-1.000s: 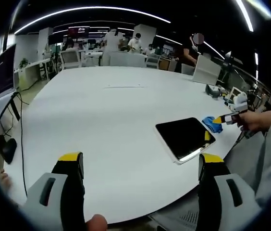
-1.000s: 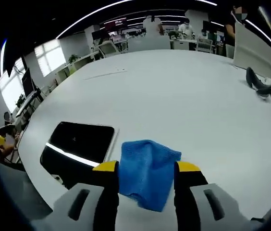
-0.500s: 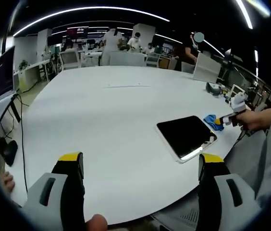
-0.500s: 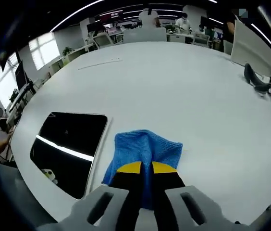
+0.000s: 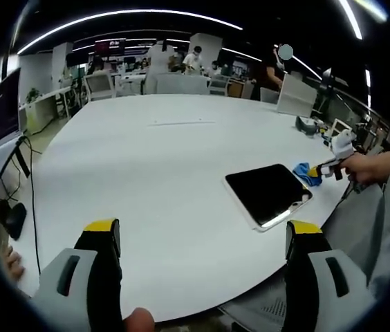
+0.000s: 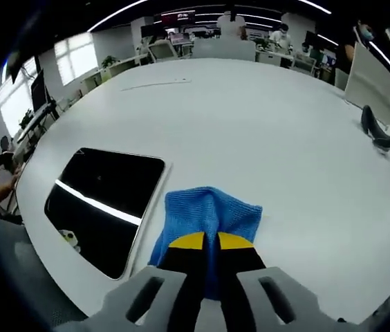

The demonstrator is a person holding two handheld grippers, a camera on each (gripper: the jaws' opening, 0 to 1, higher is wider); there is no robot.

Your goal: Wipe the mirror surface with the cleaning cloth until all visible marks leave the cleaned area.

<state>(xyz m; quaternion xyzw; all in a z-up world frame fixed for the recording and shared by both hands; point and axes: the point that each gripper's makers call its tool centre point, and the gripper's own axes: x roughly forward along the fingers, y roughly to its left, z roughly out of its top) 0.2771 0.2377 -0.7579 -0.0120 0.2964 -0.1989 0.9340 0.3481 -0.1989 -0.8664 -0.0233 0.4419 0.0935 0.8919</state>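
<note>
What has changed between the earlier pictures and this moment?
The right tool closed its jaws on the blue cleaning cloth, which it straddled open a second ago. The cloth stayed on the white table beside the mirror. The left tool stayed open and empty.

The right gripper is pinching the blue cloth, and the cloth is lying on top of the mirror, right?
Not quite. The right gripper does pinch the blue cloth, its jaws shut on it, but the cloth isn't on top of the mirror. It lies on the white table beside the mirror. The right gripper view shows this.
</note>
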